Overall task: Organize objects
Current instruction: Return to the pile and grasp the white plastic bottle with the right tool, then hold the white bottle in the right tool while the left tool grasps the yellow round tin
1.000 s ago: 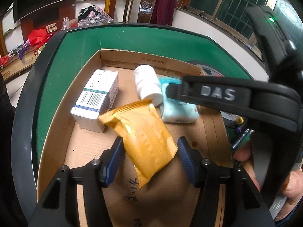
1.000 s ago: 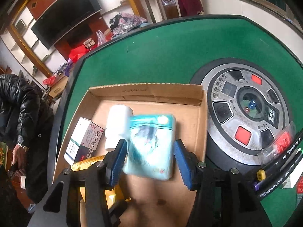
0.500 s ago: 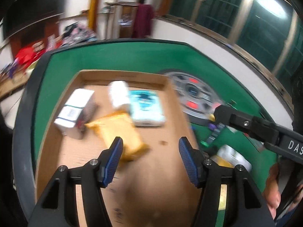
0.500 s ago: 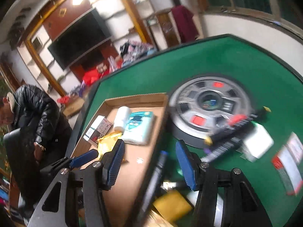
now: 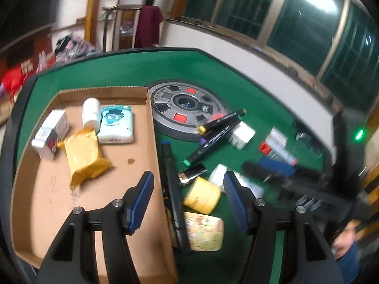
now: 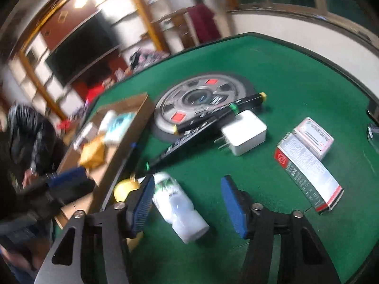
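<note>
My left gripper (image 5: 188, 202) hangs with its jaws spread and empty, straddling the right wall of the cardboard tray (image 5: 151, 127) on the green bench (image 5: 113, 71). Inside the tray, near its far wall, lie a white bottle (image 5: 91, 114) on its side and a pale blue tissue pack (image 5: 116, 124) touching it. Toward the tray's left wall stands a white carton (image 5: 51, 133), and just beside it a yellow pouch (image 5: 83, 157) lies flat. Against the outside of the tray's right wall lies a long black marker (image 5: 173, 194). Just past that marker, between my left jaws, sit a yellow roll (image 5: 202, 195), a printed tin (image 5: 203, 230) and a small dark lighter (image 5: 193, 174).

My right gripper (image 6: 187, 208) has its jaws spread too, holding nothing. A white bottle with green print (image 6: 177, 210) lies on its side between them, right of the tray (image 6: 132, 127); whether the left pad touches it I cannot tell. Farther right of the tray lie two crossed black markers (image 6: 208, 120), a white charger (image 6: 244, 135), a long red-and-white box (image 6: 308, 175) and a pink-and-white pack (image 6: 313, 139). The round grey control hub (image 6: 201, 97) sits beyond the markers.
</note>
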Demonstrator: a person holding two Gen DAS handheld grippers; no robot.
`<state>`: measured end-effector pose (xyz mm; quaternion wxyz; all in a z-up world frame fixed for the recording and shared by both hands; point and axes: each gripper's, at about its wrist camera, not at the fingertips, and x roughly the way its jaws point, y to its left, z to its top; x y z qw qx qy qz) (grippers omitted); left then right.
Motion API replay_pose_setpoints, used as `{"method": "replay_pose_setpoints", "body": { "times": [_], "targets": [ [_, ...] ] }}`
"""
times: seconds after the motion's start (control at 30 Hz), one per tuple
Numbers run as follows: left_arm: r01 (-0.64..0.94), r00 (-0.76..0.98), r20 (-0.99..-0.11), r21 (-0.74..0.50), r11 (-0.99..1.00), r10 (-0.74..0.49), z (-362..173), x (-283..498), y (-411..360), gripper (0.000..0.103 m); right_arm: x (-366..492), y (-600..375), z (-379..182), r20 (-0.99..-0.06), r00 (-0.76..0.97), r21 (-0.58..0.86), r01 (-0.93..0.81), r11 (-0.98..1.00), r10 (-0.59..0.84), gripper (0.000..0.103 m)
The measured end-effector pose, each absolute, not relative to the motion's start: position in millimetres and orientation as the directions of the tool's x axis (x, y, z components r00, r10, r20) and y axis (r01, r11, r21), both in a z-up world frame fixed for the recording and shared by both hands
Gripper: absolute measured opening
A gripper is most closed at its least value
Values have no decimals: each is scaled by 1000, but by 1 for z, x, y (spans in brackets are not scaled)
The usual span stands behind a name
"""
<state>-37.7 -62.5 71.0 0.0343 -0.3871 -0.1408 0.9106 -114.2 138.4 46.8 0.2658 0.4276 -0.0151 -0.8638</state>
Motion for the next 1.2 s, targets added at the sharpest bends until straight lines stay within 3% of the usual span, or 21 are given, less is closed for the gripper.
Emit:
{"method": "replay_pose_setpoints", "body": {
  "times": [0.27,0.33,0.6,0.77,0.93,1.2],
  "targets": [
    [30,-719,-682,-225,-974,136,74,-26,-52,60,-113,117,37,-749,-470,151,566,-811,-468,46],
    [35,-720,-682,-224,-974,132,72,-27,-56,60,-114,112,34,-750,-470,138,575,-806,-464,36],
    [53,-707,-693,-251,-967,141,63,-33,-75,60,-118,108,27,-737,-457,152,606,-781,-498,37],
    [49,-697,-704,-236,-971,136,59,-35,-72,60,-118,99,16,-774,-479,64,591,-804,-414,38],
    [33,-685,-719,-194,-980,119,53,-38,-62,60,-122,114,19,-760,-507,93,534,-841,-406,37],
    [15,-672,-738,-90,-996,57,48,-42,-34,60,-120,174,39,-676,-582,254,392,-884,-452,37]
  ]
}}
